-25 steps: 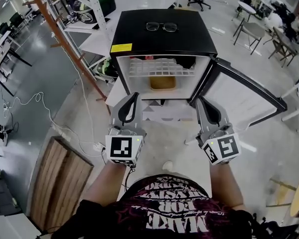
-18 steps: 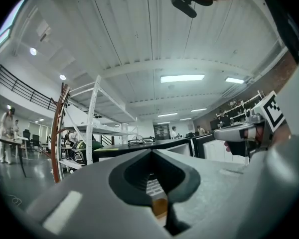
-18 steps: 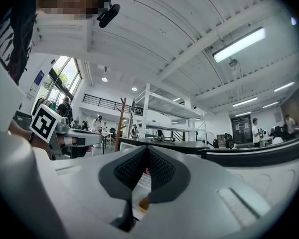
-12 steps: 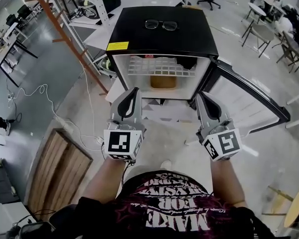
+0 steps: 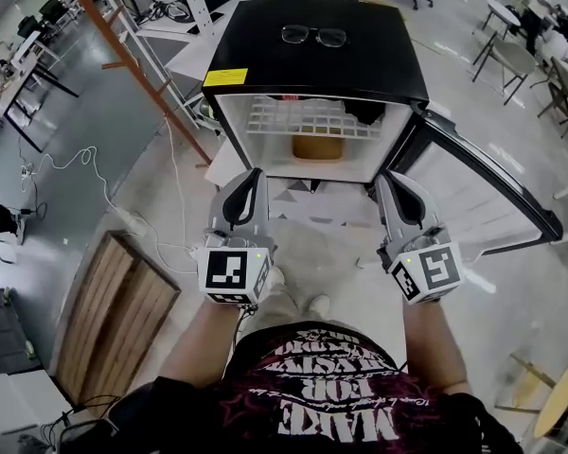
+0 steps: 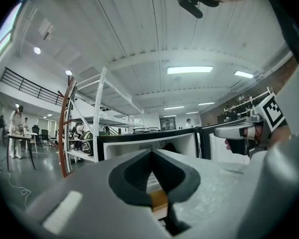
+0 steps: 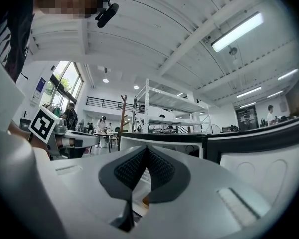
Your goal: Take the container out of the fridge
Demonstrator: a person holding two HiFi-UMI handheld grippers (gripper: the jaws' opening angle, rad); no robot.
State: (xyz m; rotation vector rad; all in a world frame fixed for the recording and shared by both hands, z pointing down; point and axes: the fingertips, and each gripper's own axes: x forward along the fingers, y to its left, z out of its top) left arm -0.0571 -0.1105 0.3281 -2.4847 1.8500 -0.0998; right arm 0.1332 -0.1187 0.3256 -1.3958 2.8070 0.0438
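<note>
A black mini fridge [image 5: 312, 64] stands on the floor with its door [image 5: 473, 183] swung open to the right. Inside, under a white wire shelf [image 5: 308, 118], sits a tan container [image 5: 318, 147]. It also shows as a tan patch behind the jaws in the left gripper view [image 6: 159, 199] and as a small patch in the right gripper view [image 7: 146, 201]. My left gripper [image 5: 253, 173] and right gripper [image 5: 388, 179] are held level side by side just in front of the opening. Both are shut with nothing between the jaws, and neither touches the container.
A pair of glasses [image 5: 313, 35] lies on top of the fridge. A wooden pallet [image 5: 114, 320] and loose cables [image 5: 76, 159] lie on the floor to the left, beside orange and white racking [image 5: 133, 64]. Chairs and tables [image 5: 521, 60] stand at the far right.
Both grippers have sunk a little and stay shut in front of the fridge. The fridge now sits slightly higher in the head view.
</note>
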